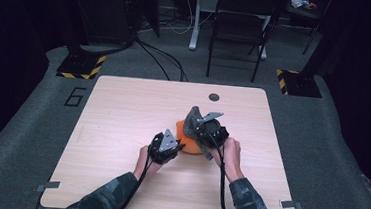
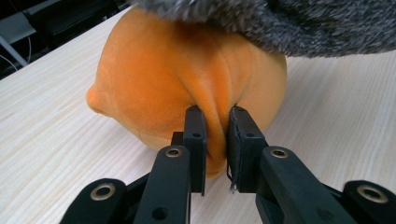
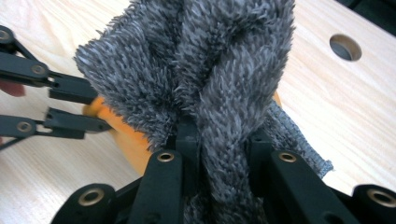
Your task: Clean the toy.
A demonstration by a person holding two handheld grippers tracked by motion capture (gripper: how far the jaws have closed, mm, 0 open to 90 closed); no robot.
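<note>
One orange plush toy [image 1: 190, 144] lies near the middle of the worktop [image 1: 123, 109], with one grey fuzzy cloth [image 1: 191, 122] draped over it at its 12 o'clock side. The left gripper [image 2: 216, 140], at the toy's 8 o'clock, has its fingers pinched on a fold of orange plush. The right gripper [image 3: 219, 140], at 3 o'clock, has its fingers clamped on the bunched cloth. One round hole [image 1: 213, 96] sits toward the worktop's far edge.

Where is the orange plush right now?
In the high view the orange plush lies mid-table between both grippers, pinched by the left gripper, with the grey fuzzy cloth draped over it.
</note>
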